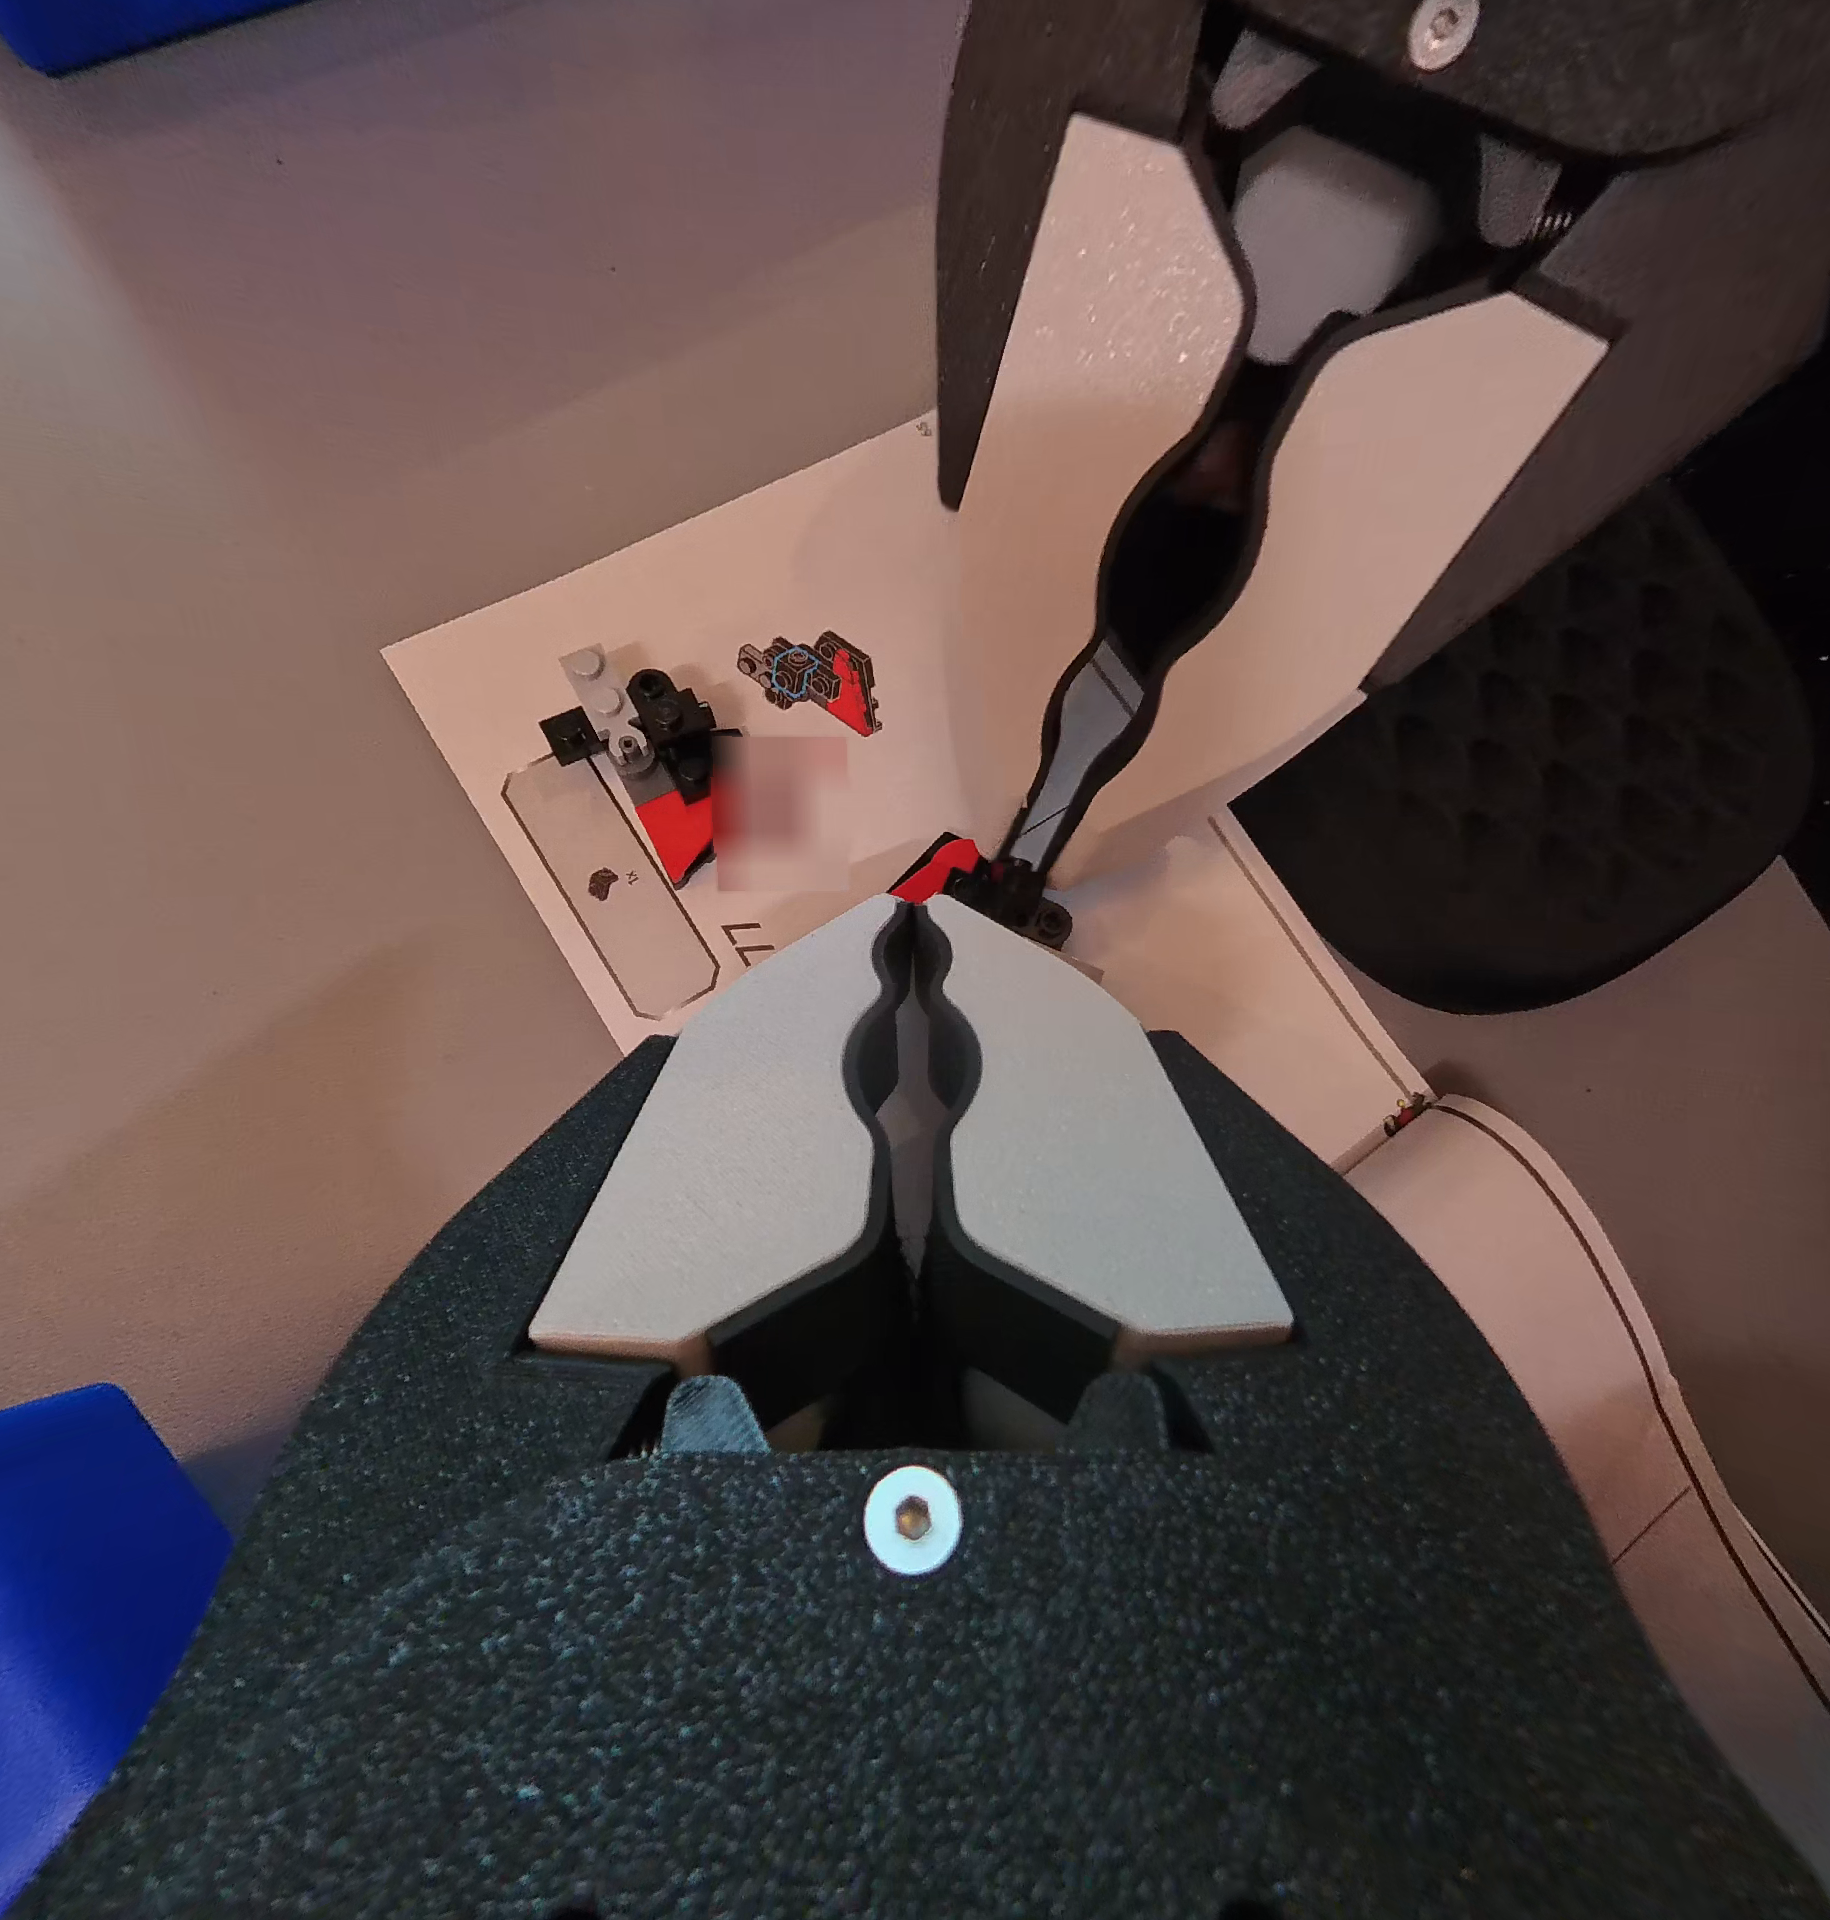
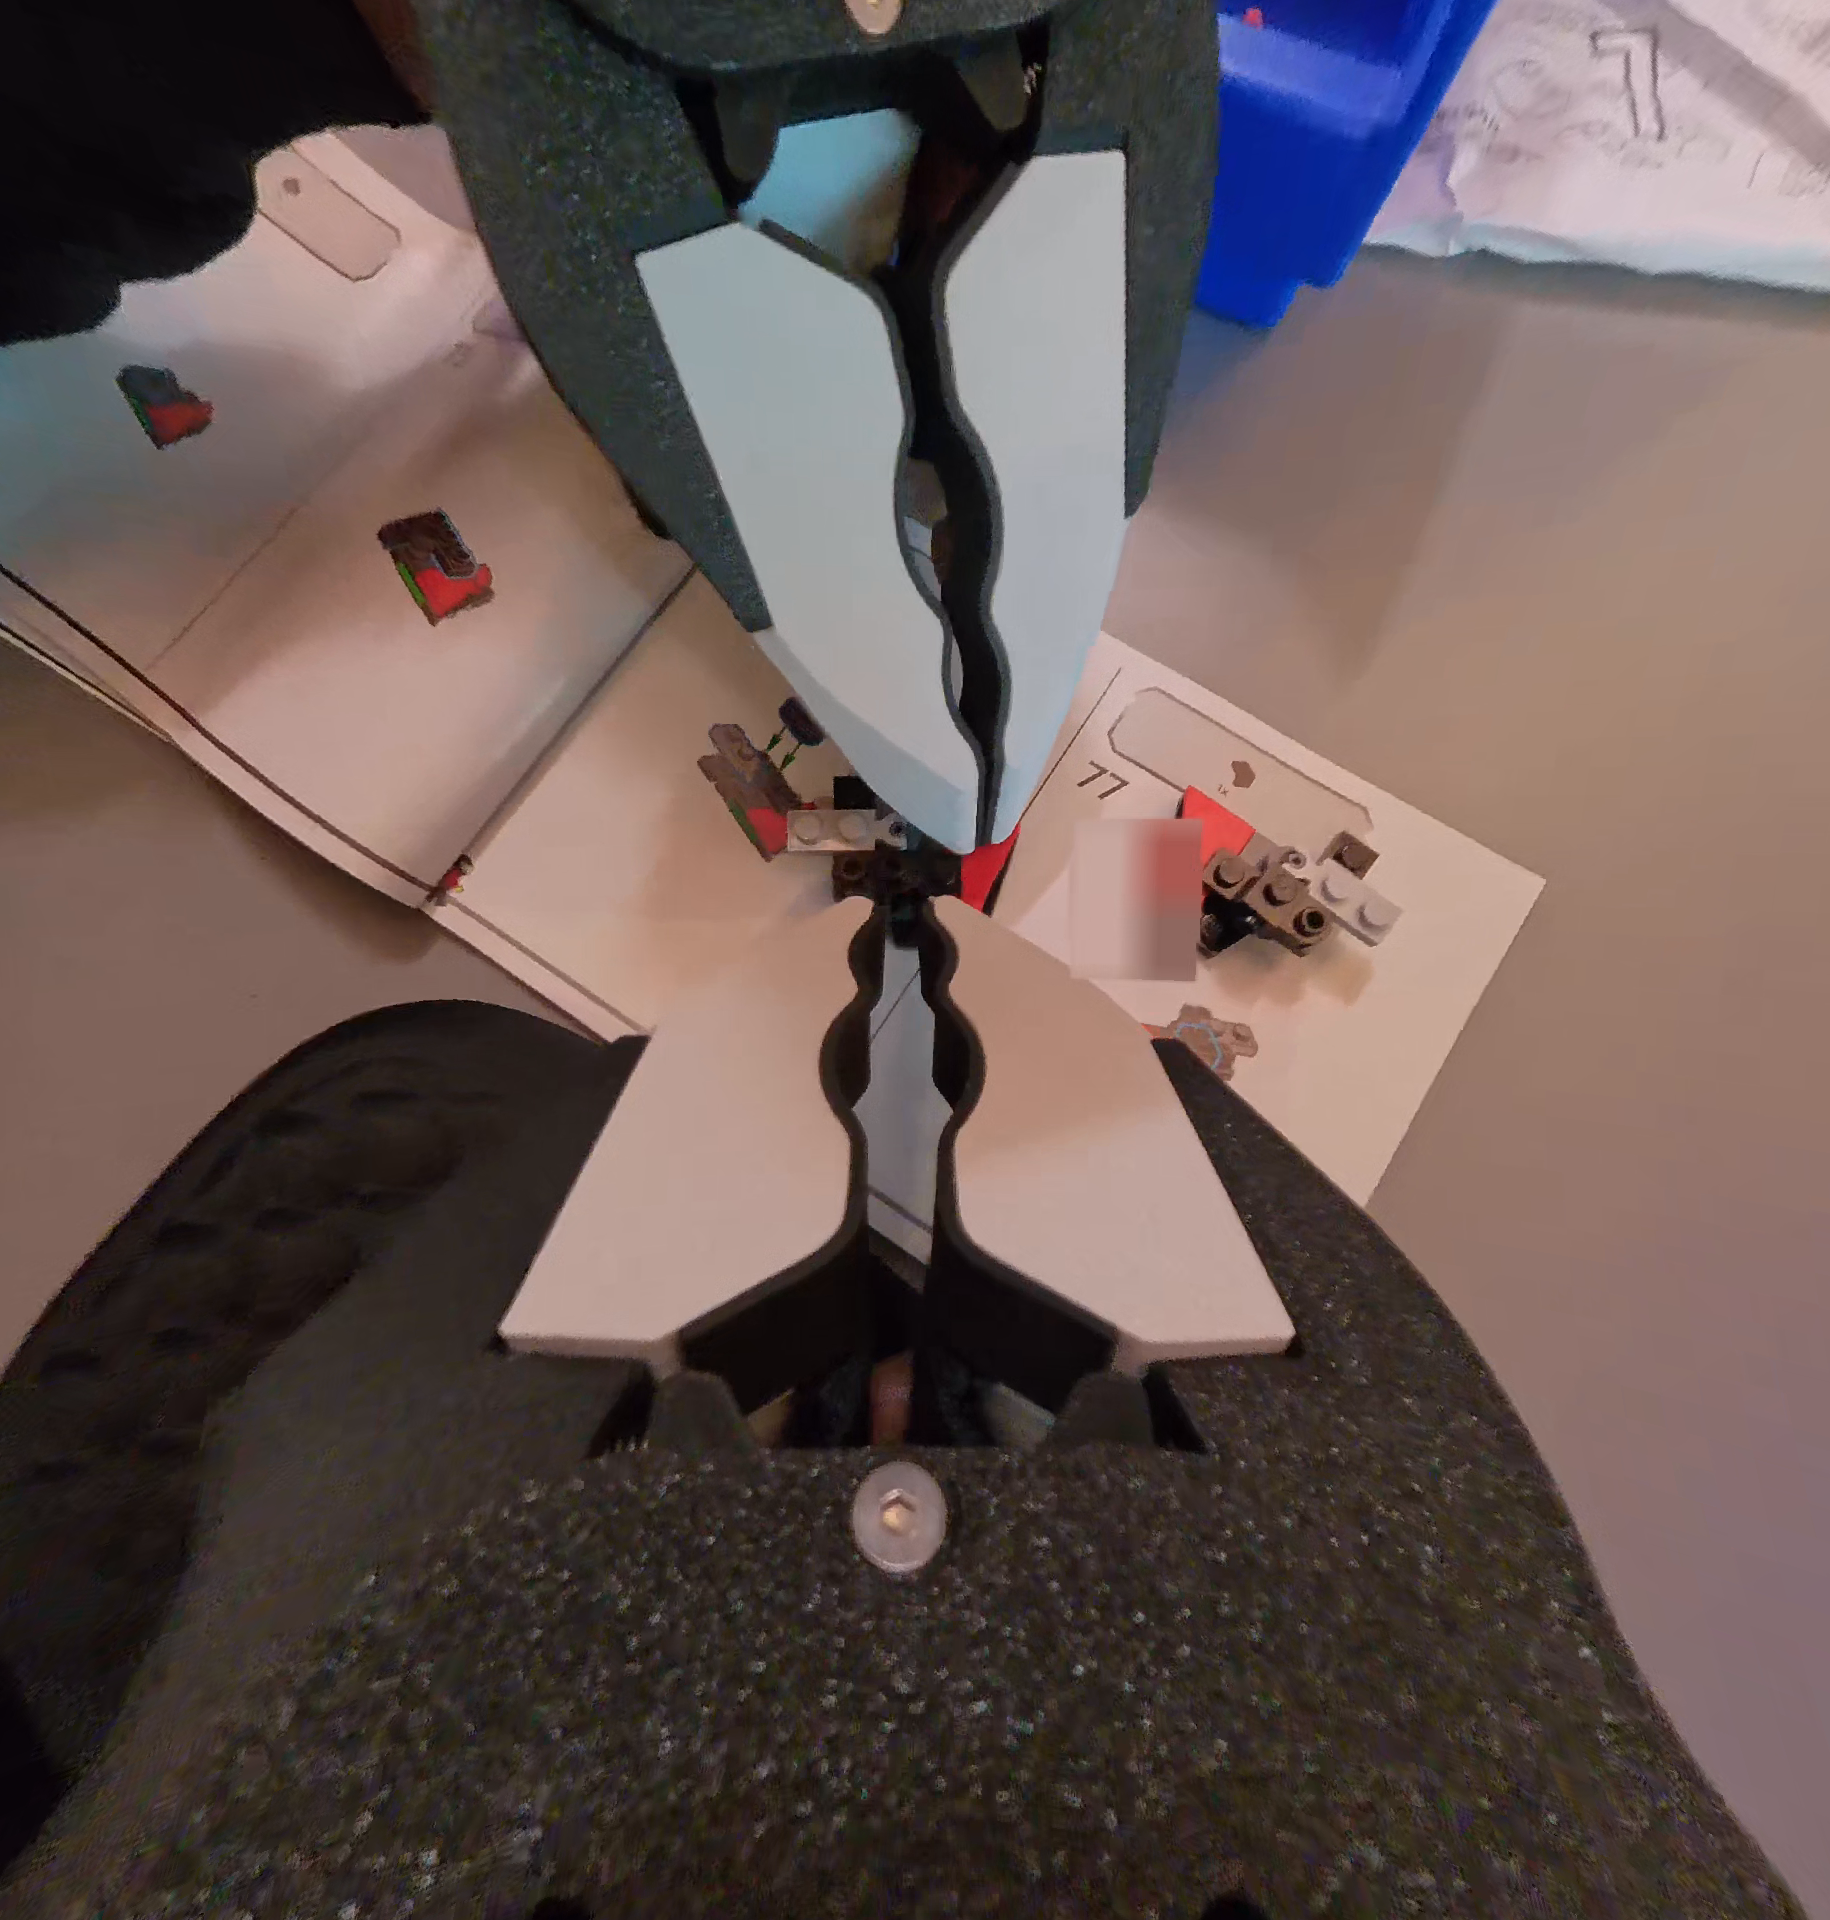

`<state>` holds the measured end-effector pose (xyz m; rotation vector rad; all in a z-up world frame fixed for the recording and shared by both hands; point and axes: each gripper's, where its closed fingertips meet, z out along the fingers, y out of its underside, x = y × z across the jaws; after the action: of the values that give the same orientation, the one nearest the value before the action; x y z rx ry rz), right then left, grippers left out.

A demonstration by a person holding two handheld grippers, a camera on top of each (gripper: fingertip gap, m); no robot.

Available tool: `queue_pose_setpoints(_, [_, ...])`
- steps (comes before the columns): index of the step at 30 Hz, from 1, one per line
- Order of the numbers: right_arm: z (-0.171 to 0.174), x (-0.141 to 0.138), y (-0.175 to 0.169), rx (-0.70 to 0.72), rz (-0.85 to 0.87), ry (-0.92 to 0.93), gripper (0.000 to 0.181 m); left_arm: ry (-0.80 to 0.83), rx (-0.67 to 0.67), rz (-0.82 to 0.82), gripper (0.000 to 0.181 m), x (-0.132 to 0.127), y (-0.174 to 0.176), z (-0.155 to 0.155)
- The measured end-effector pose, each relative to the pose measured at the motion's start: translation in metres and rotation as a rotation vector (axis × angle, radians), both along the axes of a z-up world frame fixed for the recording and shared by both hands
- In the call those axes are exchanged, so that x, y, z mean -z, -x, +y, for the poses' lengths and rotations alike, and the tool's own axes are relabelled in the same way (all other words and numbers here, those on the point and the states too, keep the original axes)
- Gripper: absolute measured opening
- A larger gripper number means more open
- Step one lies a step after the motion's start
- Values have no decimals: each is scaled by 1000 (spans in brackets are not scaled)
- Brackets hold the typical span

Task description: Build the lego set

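Observation:
A small red, black and grey lego assembly point(image 2: 869, 847) is held between both grippers just above the open instruction booklet point(image 2: 371, 707). My left gripper point(image 1: 911, 912) is shut on its red wedge end point(image 2: 986, 868); it enters the right wrist view point(image 2: 978, 831) from the top. My right gripper point(image 2: 900, 914) is shut on the black end of the same assembly; it enters the left wrist view point(image 1: 1025, 868) from the upper right. A second, similar assembly point(image 1: 641, 758) lies loose on the booklet page point(image 1: 786, 582); it also shows in the right wrist view point(image 2: 1285, 894).
The booklet lies on a grey table point(image 1: 267, 416). Blue bins stand at the edges point(image 1: 59, 1610) point(image 2: 1306, 156). A crumpled white bag point(image 2: 1669, 135) lies beyond one bin. A black mesh chair seat point(image 1: 1565, 779) is past the table edge. My two grippers' fingertips are within a few centimetres of each other.

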<state>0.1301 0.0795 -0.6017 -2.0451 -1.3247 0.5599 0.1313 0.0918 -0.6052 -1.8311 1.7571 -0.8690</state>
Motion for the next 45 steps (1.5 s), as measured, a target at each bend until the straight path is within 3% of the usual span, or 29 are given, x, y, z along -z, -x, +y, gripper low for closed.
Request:
queue_pose_setpoints(1, [1, 0, 0, -10, -10, -33, 7, 0, 0, 0, 0, 0, 0, 0])
queue_pose_setpoints(21, [1, -3, -1, -92, -60, -152, 7, 7, -2, -6, 0, 0, 0, 0])
queue_pose_setpoints(35, [-1, 1, 0, -18, -12, 14, 7, 7, -1, -7, 0, 0, 0, 0])
queue_pose_setpoints(45, [1, -1, 1, -44, -41, -83, 9, 9, -1, -10, 0, 0, 0, 0])
